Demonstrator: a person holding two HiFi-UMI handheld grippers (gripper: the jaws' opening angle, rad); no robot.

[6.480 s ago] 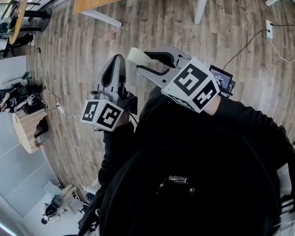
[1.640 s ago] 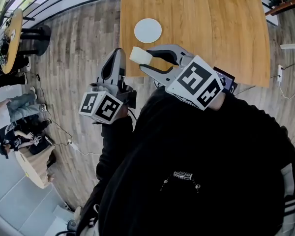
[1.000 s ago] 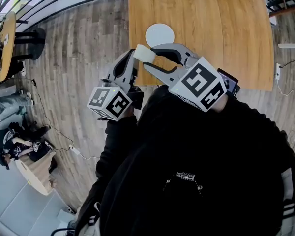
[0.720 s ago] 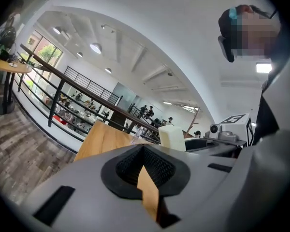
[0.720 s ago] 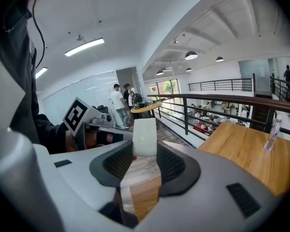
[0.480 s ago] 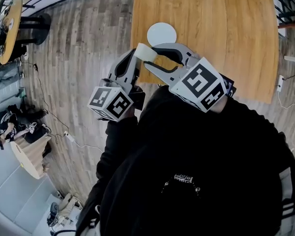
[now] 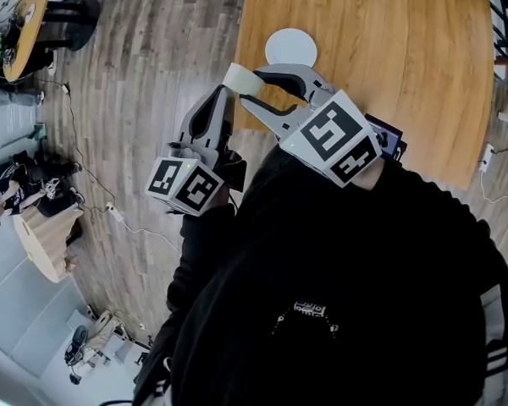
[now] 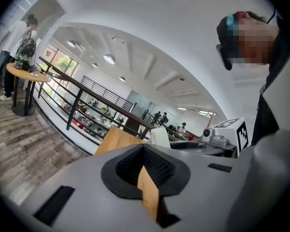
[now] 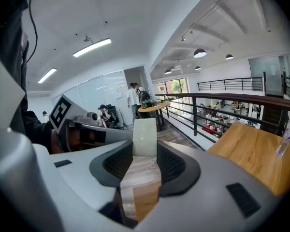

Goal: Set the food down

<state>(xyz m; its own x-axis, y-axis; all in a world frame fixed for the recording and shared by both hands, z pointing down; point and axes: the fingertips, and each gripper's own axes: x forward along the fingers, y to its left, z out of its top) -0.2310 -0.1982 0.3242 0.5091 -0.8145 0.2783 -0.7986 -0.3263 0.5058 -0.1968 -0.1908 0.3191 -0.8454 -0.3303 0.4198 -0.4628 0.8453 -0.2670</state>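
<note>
Right tongs (image 9: 145, 150) pinch pale food (image 7: 235, 77) by flat sides. Looks light, soft, likely crushable: keep squeeze gentle. Left tongs (image 8: 145, 153) closed, empty. Table (image 7: 389, 49) ahead.

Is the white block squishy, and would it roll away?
Probably fairly firm: the white block shows straight edges while pinched by the right gripper. It likely won't roll, since its faces look flat. It seems light, held by one end only.

A wooden bench (image 7: 389, 49) stands on a wood-plank floor (image 7: 144, 74). A clear bottle (image 9: 283, 138) stands upright on the bench, and a black railing (image 9: 217, 100) runs beyond it. A small round table (image 7: 27, 19) stands well apart from the bench, at the head view's upper left.
</note>
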